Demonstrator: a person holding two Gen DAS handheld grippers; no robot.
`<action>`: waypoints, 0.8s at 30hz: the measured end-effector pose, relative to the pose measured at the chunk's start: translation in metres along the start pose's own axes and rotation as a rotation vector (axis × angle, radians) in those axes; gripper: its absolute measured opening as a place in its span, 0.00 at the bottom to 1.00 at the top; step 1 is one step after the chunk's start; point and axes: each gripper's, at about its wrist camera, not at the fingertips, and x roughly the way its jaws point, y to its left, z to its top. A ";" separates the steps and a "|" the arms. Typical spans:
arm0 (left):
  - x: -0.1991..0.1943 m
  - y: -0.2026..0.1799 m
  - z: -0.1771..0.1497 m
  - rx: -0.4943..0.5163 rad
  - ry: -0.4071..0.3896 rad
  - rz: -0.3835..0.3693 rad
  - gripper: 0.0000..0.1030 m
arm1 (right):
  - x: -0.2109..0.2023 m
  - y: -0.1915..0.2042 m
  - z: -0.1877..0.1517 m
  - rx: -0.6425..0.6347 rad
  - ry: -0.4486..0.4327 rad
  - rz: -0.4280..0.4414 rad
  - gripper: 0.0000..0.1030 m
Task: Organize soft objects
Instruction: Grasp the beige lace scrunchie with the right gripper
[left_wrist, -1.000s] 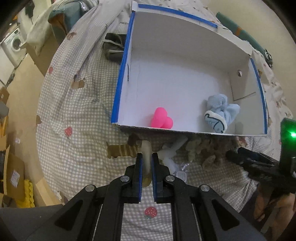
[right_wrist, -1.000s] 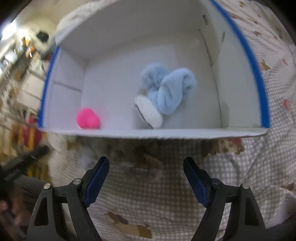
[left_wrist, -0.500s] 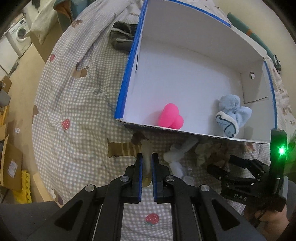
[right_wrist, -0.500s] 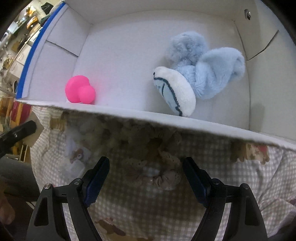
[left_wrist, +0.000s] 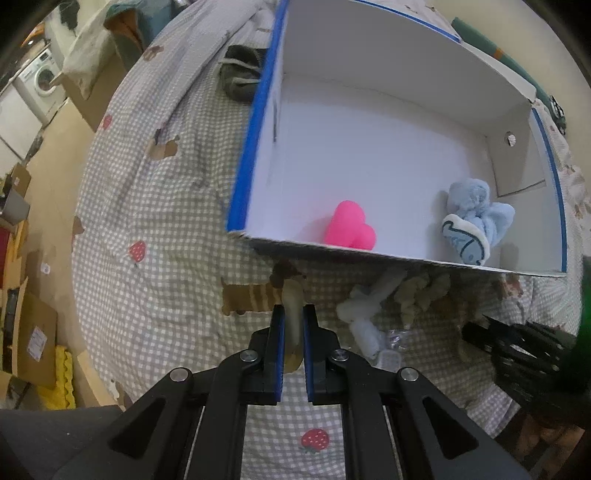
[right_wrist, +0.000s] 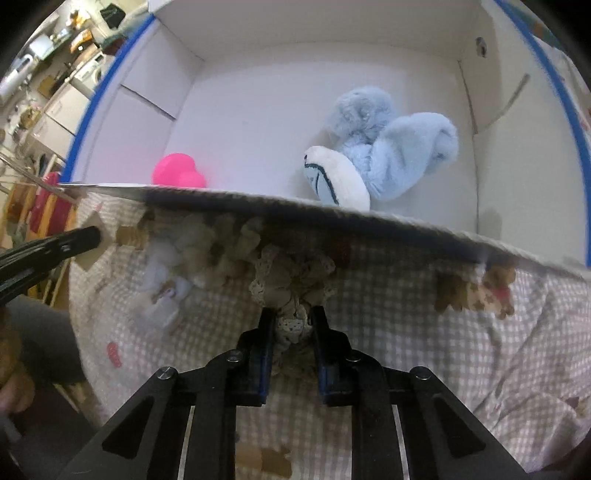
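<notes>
A white cardboard box (left_wrist: 255, 122) with blue-taped edges lies on the checked bedspread. Inside it are a pink heart-shaped soft toy (left_wrist: 351, 230) and a fluffy blue plush (left_wrist: 476, 218); both also show in the right wrist view, the heart (right_wrist: 179, 173) and the plush (right_wrist: 384, 151). My left gripper (left_wrist: 293, 317) is shut on a cream soft piece (left_wrist: 293, 306) in front of the box. My right gripper (right_wrist: 293, 317) is shut on a beige lace scrunchie (right_wrist: 291, 280) just before the box's front wall.
A white fluffy item (left_wrist: 364, 314) and beige knotted pieces (left_wrist: 417, 295) lie on the bedspread (left_wrist: 166, 240) between the grippers. A dark bundle (left_wrist: 240, 77) lies left of the box. Floor with cartons (left_wrist: 29, 332) drops off at left.
My right gripper has dropped toward the bedspread and closed from wide open onto the lace scrunchie. My left gripper stays shut on the cream piece, shifted slightly.
</notes>
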 end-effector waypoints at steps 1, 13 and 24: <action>0.000 0.002 0.000 -0.009 0.003 -0.002 0.08 | -0.005 -0.003 -0.003 0.008 -0.008 0.018 0.20; -0.002 0.007 -0.003 -0.048 0.005 -0.008 0.08 | -0.033 -0.003 -0.017 0.027 -0.055 0.047 0.20; -0.008 0.010 -0.011 -0.052 0.005 -0.013 0.08 | -0.035 0.019 -0.012 -0.026 -0.086 0.052 0.20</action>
